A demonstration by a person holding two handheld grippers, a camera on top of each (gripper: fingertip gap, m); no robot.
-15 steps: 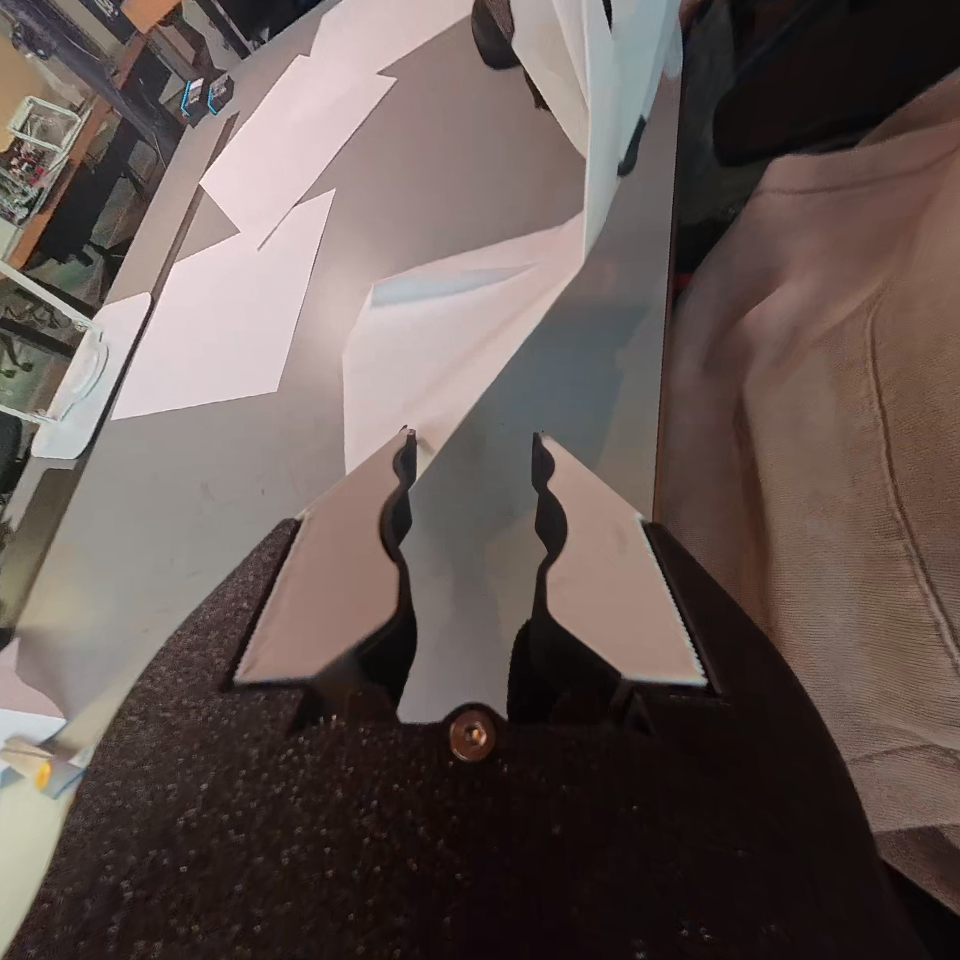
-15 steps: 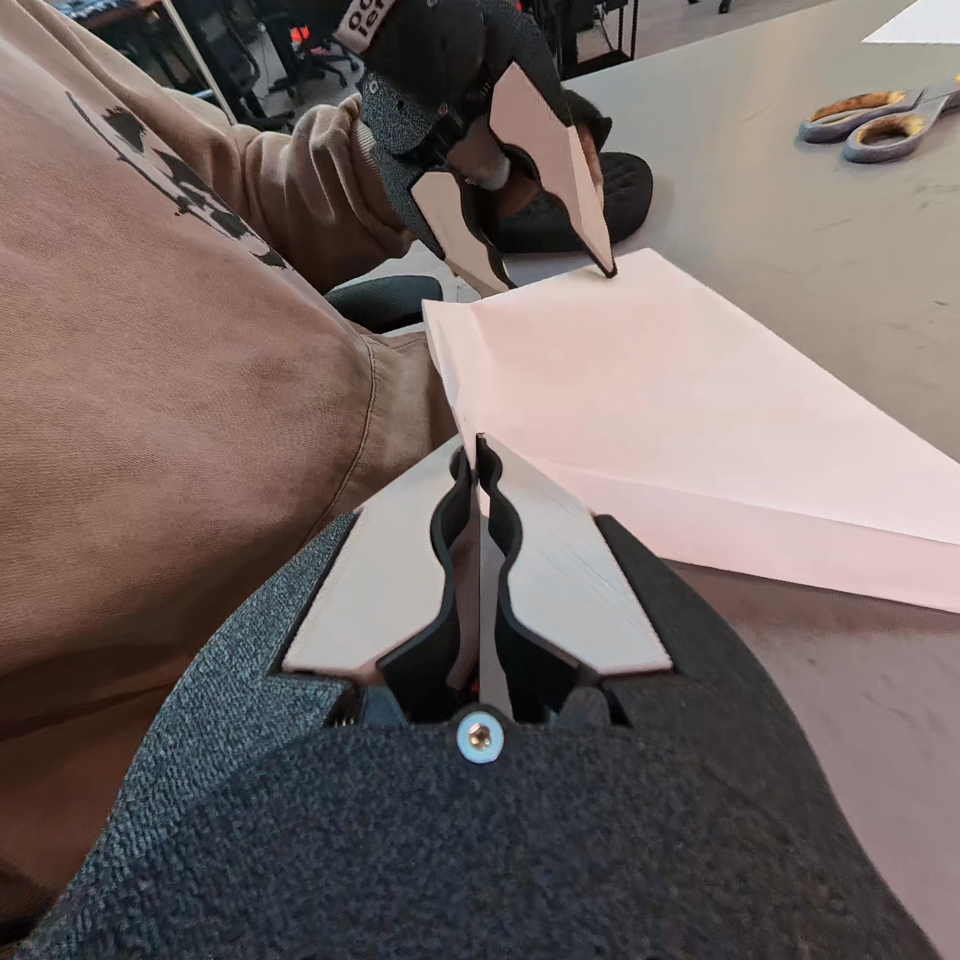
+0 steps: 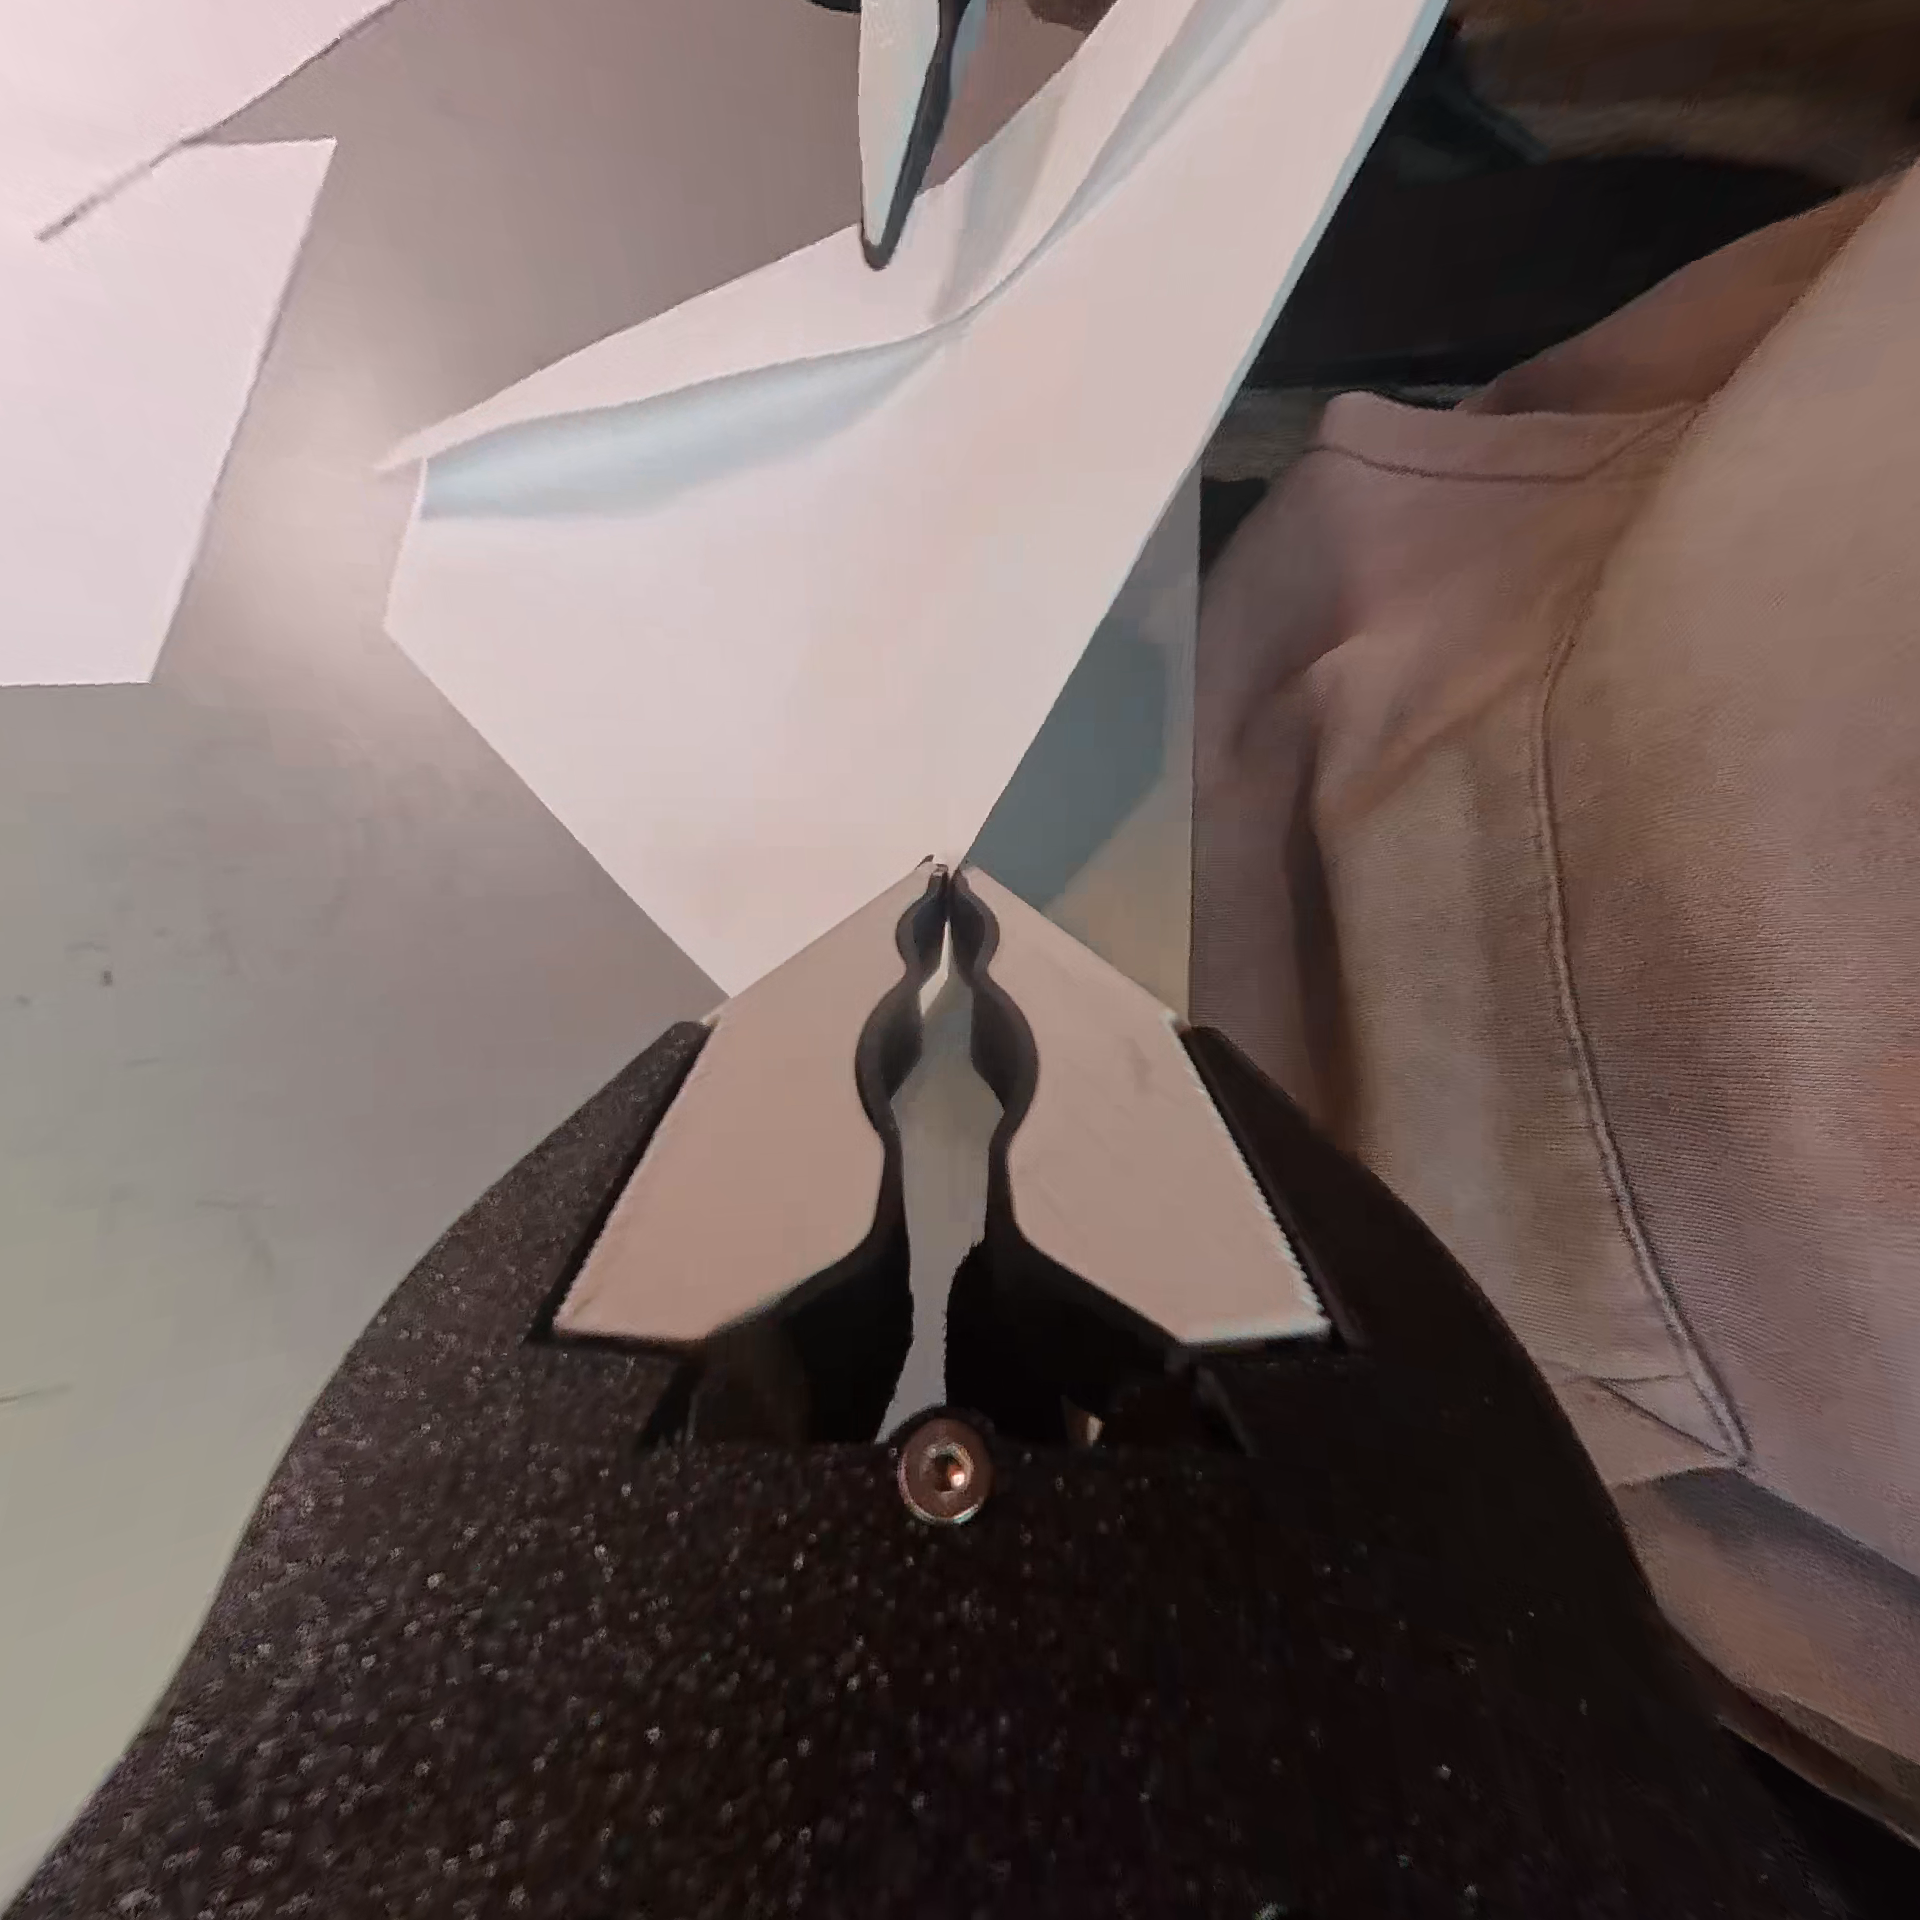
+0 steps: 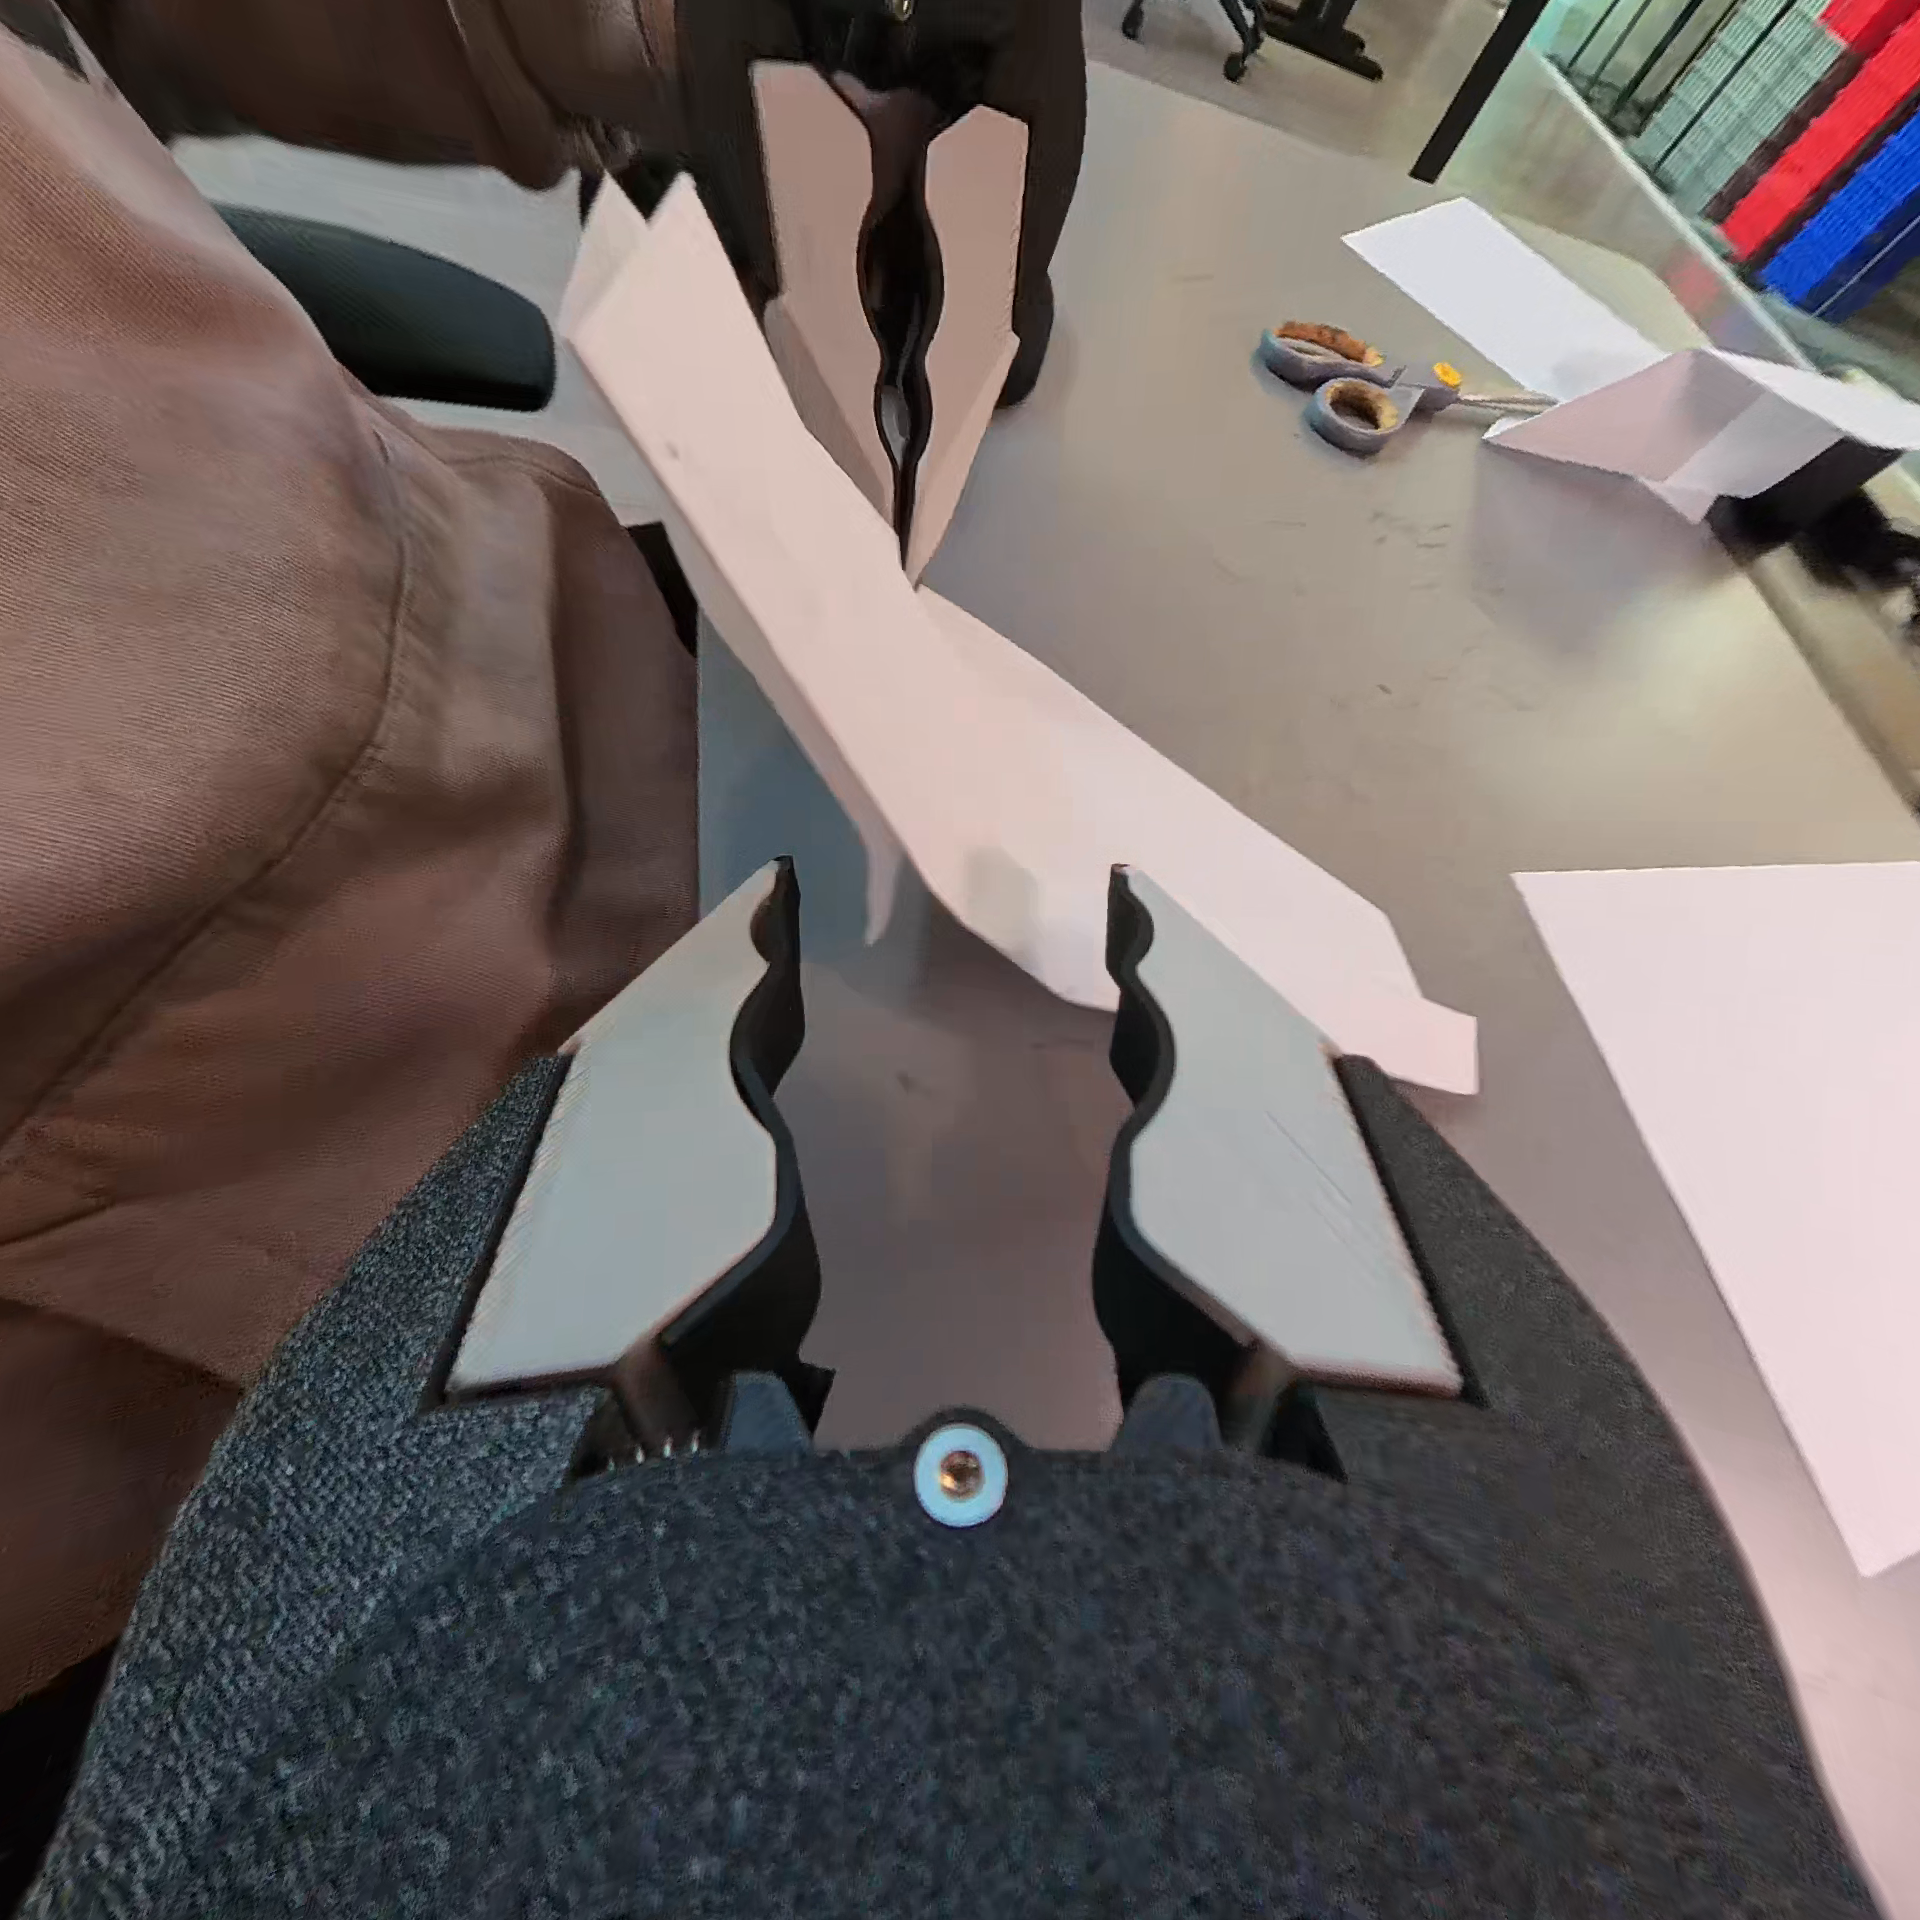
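Left tongs [image 3: 940, 873] are pinching shut on a corner of the folded paper [image 3: 790, 644], fingertips meeting on its point, and are lifting that end off the grey table [image 3: 260, 987]. Right tongs [image 4: 945, 883] are standing wide open, gripping nothing, with the paper's near end lying between and just past their tips, its lower edge resting on the table. Beside the paper, a person's brown sleeve [image 4: 260, 675] is filling the near side. Farther off, scissors [image 4: 1351, 390] are lying beside more loose sheets [image 4: 1745, 1091].
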